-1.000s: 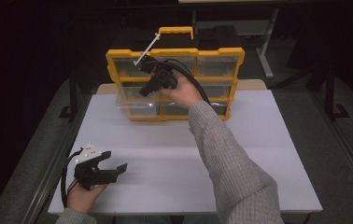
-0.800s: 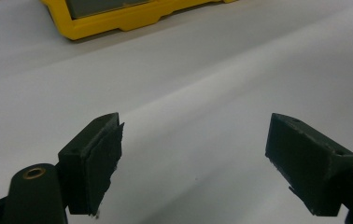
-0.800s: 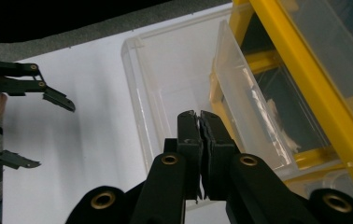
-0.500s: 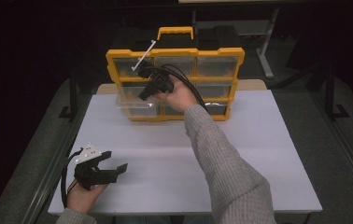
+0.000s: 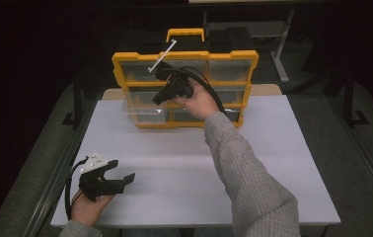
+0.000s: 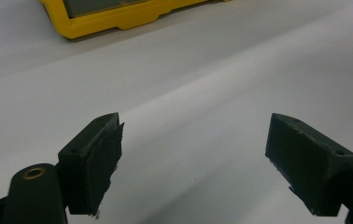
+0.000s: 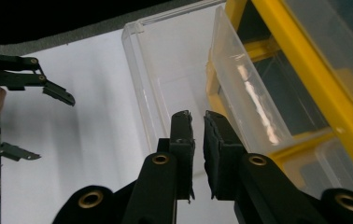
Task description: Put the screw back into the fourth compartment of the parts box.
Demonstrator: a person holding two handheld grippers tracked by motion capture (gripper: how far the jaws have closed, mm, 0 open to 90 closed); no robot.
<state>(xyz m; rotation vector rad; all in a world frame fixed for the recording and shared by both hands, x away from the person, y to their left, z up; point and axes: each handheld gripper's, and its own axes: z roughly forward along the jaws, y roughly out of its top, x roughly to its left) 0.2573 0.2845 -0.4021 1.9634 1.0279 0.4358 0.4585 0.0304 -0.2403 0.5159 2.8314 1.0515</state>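
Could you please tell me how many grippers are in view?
2. The left gripper rests at the table's near left corner, jaws open. The right gripper is at the yellow organizer; its jaws have just been opening, with nothing between them.

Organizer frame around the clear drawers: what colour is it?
Yellow. The organizer frame shows best in the high view, standing at the table's far edge.

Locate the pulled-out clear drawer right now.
In the high view the clear drawer juts from the yellow organizer's lower-left corner over the white table, just below-left of the right gripper.
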